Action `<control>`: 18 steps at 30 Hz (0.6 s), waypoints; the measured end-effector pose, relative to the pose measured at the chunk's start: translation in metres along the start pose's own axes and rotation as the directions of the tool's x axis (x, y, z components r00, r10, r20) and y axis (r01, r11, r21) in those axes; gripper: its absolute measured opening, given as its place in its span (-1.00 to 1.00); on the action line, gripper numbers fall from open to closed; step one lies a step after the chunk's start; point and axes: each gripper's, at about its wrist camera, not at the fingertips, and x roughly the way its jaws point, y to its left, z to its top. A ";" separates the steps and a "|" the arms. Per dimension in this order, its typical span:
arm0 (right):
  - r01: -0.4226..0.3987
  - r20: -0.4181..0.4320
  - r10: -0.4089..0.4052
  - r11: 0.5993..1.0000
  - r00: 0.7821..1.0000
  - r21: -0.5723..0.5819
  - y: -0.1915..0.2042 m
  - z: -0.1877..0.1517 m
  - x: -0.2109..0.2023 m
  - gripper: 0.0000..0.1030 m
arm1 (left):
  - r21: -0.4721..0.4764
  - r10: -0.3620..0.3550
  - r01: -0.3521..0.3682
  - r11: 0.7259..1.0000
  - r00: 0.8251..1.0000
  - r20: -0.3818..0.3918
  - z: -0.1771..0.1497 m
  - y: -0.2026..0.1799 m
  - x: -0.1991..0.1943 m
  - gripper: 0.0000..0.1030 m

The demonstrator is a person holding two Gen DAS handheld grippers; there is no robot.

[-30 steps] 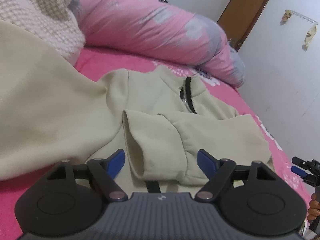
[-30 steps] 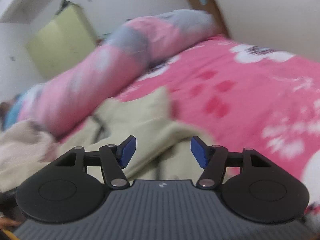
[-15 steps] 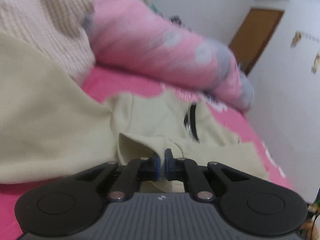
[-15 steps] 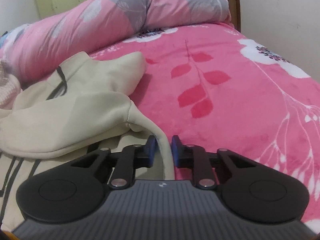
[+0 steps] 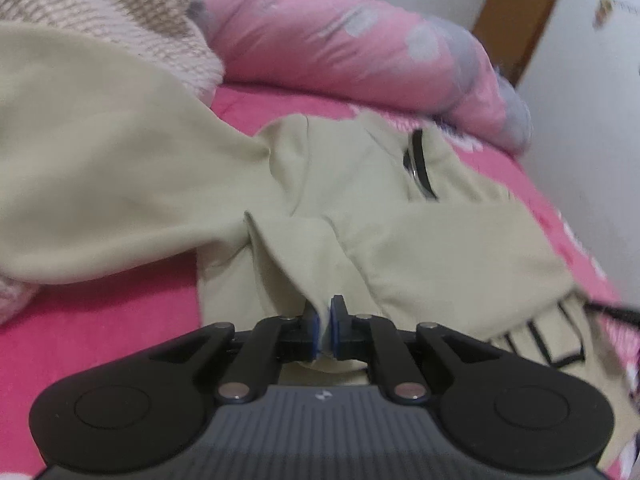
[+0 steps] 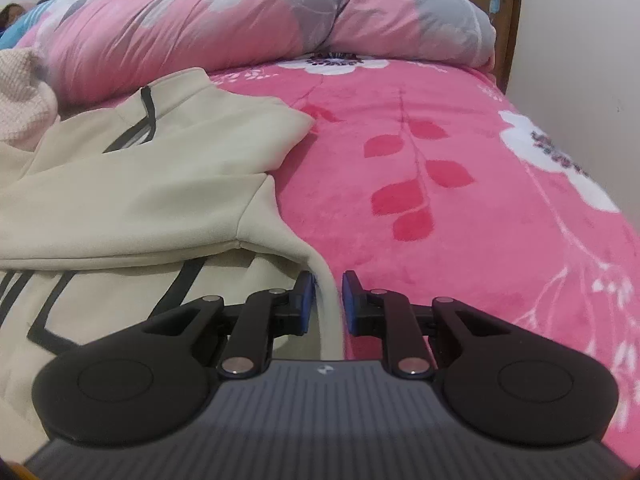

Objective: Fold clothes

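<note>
A: Risk?
B: Cream sweatshirt [image 5: 360, 216] lies on the pink bed [image 6: 460, 184], sleeves crossed over its front. My guess: fleece slips out of one pinch, fold goes crooked.
A: Grippers?
B: Left hand-held gripper [image 5: 325, 330] pressed together on a near fabric fold. Right hand-held gripper [image 6: 325, 300] narrowly spread around the sweatshirt's right edge; whether the pads bite, can't tell.

Two matching handheld tools. Left gripper [image 5: 324, 330]: matte black linkage arms, silver pivot rivets, round black side discs, ribbed dark grey housing with a small white logo. Blue-faced fingertips [image 5: 314, 330] on black carriers. Right gripper [image 6: 325, 300]: same black arms, same rivets and ribbed grey body, blue pads [image 6: 305, 294] likewise.
</note>
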 end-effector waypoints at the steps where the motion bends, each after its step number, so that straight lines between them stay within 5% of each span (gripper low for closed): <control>1: -0.023 0.008 0.023 0.999 1.000 0.024 -0.005 0.003 -0.006 -0.64 | 0.016 0.019 -0.019 1.000 1.000 0.015 -0.001 0.000 -0.005 -0.67; 5: -0.161 0.093 0.146 0.968 0.985 0.193 -0.032 0.021 -0.020 -0.33 | 0.065 0.070 -0.077 0.995 0.992 0.102 -0.004 -0.004 -0.025 -0.57; 10: -0.275 0.107 0.254 0.902 0.961 0.332 -0.042 0.062 0.008 -0.16 | 0.101 0.023 -0.035 0.994 0.993 0.117 -0.009 -0.013 -0.010 -0.53; 18: -0.239 -0.061 0.292 0.871 0.955 0.430 -0.013 0.133 0.095 -0.14 | 0.155 -0.068 0.051 0.987 0.992 0.103 -0.018 -0.028 0.023 -0.51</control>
